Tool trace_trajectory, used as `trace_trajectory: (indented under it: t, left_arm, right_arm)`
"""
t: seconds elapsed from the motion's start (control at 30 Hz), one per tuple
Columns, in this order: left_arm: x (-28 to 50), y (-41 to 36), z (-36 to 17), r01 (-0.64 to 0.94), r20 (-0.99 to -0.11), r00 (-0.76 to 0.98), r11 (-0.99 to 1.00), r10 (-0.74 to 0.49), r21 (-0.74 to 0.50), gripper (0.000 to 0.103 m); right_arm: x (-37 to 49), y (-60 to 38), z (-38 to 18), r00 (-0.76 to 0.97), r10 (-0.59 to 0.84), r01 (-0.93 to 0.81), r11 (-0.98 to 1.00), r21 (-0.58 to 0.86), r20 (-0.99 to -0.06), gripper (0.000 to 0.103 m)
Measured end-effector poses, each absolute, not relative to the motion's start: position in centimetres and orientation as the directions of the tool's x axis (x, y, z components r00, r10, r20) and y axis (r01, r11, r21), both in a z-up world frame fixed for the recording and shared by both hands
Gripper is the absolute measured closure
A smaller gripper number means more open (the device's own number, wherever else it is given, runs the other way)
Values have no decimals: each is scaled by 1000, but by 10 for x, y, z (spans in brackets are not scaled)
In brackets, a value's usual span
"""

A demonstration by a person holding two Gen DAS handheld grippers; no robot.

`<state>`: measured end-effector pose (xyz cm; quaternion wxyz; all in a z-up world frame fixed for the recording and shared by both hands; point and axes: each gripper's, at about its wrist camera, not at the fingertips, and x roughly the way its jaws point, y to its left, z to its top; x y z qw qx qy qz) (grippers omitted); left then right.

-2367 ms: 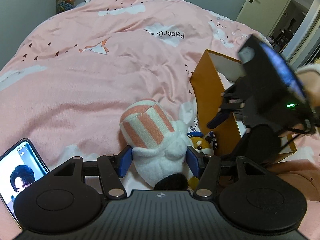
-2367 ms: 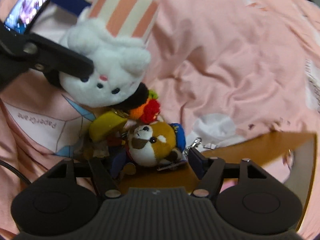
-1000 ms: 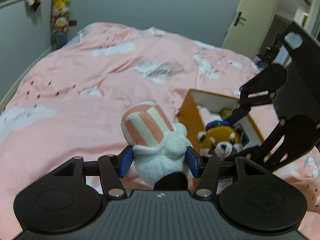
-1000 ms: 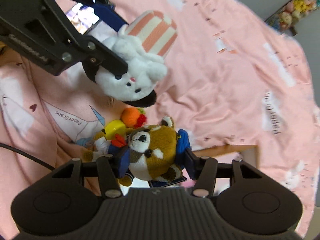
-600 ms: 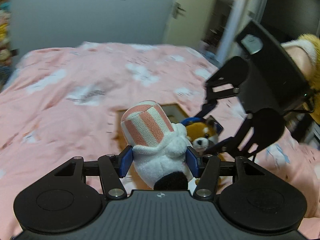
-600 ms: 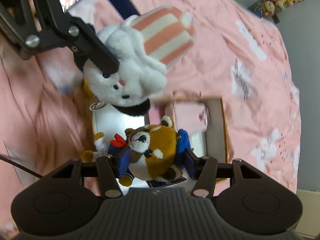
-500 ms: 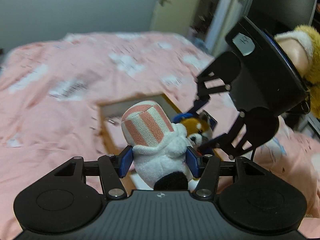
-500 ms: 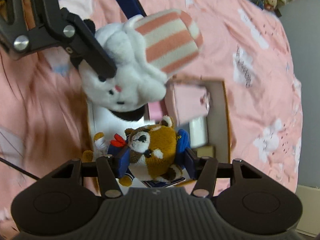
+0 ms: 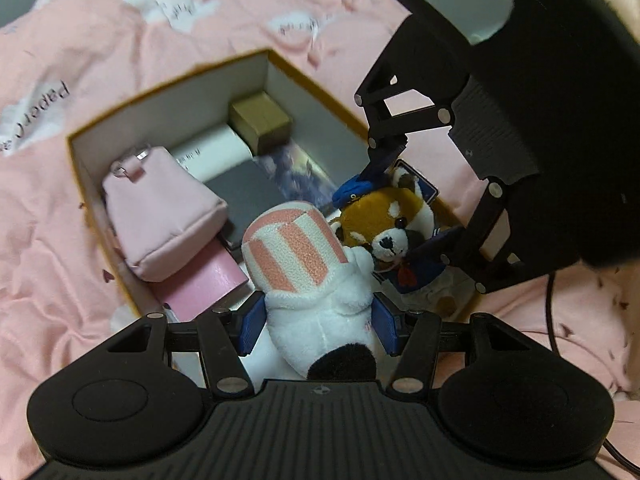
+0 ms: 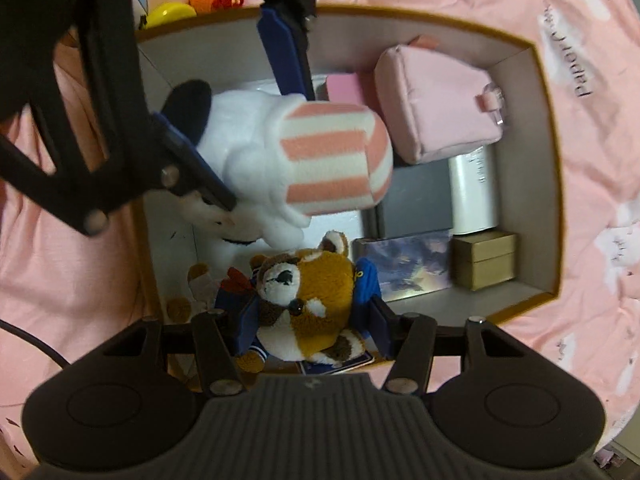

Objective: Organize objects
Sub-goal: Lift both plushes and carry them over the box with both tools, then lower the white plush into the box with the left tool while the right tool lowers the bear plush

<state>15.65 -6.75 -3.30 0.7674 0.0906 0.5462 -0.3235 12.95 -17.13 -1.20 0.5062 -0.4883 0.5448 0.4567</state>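
Left hand-held gripper clamped on rabbit plush, right hand-held gripper clamped on red panda plush. Both plushes side by side over open box on bed, near pink pouch.

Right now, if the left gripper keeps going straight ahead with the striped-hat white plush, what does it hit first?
Probably the grey flat item on the floor of the orange-rimmed box, right of the pink padded pouch; depth is unclear.

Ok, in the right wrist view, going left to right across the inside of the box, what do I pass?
White plush with the striped hat → pink pouch → white bottle, with the small tan box below it → right box wall.
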Motion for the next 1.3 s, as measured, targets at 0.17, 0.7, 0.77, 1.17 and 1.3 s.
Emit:
trace_trajectory:
  t: [0.17, 0.7, 0.77, 1.17, 1.3]
  left_arm:
    - [171, -79, -57, 603, -912, 109, 755, -397, -257, 38]
    - [195, -85, -94, 527, -907, 29, 777, -421, -344, 31]
    - [193, -86, -94, 528, -908, 66, 787, -414, -320, 28]
    - [163, -86, -66, 585, -891, 267, 796, -367, -153, 27]
    - [158, -79, -56, 561, -900, 254, 812, -353, -160, 29]
  right_arm:
    - [137, -169, -36, -68, -83, -996, 63, 63, -994, 44]
    - [145, -169, -73, -91, -93, -995, 45, 87, -991, 38]
    - [145, -169, -73, -78, -79, -996, 58, 73, -994, 36]
    - [128, -182, -42, 7, -30, -993, 116, -10, -1000, 28]
    - [121, -195, -31, 46, 13, -990, 137, -44, -999, 33]
